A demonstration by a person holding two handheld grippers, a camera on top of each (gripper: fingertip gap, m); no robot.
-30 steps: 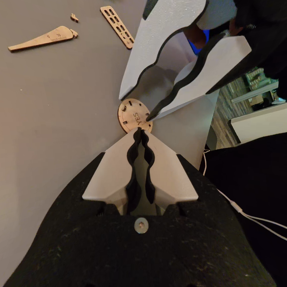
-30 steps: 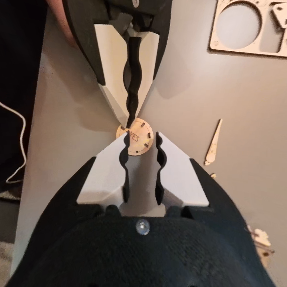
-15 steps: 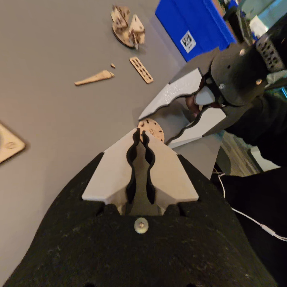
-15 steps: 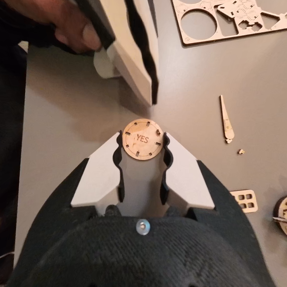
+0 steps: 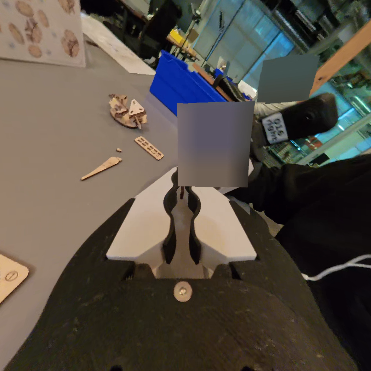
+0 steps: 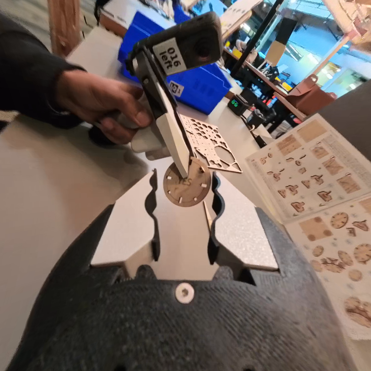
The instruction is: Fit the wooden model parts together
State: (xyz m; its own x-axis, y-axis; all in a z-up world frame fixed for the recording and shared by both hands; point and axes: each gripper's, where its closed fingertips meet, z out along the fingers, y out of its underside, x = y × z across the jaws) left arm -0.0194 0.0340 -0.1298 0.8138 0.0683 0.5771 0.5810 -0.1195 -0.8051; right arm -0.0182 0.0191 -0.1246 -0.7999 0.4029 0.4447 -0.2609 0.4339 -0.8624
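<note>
Clamped wooden disc (image 6: 186, 190) near its upper rim in the closed left hand-held gripper (image 6: 185, 172), on edge, apparently lifted off the worktop (image 6: 60, 180). Positioned it between the fingers of the right hand-held gripper (image 6: 184, 174), spread wide: right pad (image 6: 217, 192) just beside the rim, clear gap at the left pad, no squeeze.

Judged hazards:
- Narrow bite at the rim: disc liable to pivot or slip out.
- Contact from a right pad: liable to lever the disc from the clamp.
- Thin plywood and its small raised tab: liable to crack under uneven pressure.

Counted:
- wooden disc, 1
- hand-held grippers, 2
- tapered pointer (image 5: 101, 168), 1
- slotted strip (image 5: 149, 148), 1
- small chip (image 5: 118, 149), 1
- part-built wooden model (image 5: 127, 113), 1
- cut-out plywood sheet (image 6: 210, 148), 1
- blue bin (image 5: 180, 88), 1
</note>
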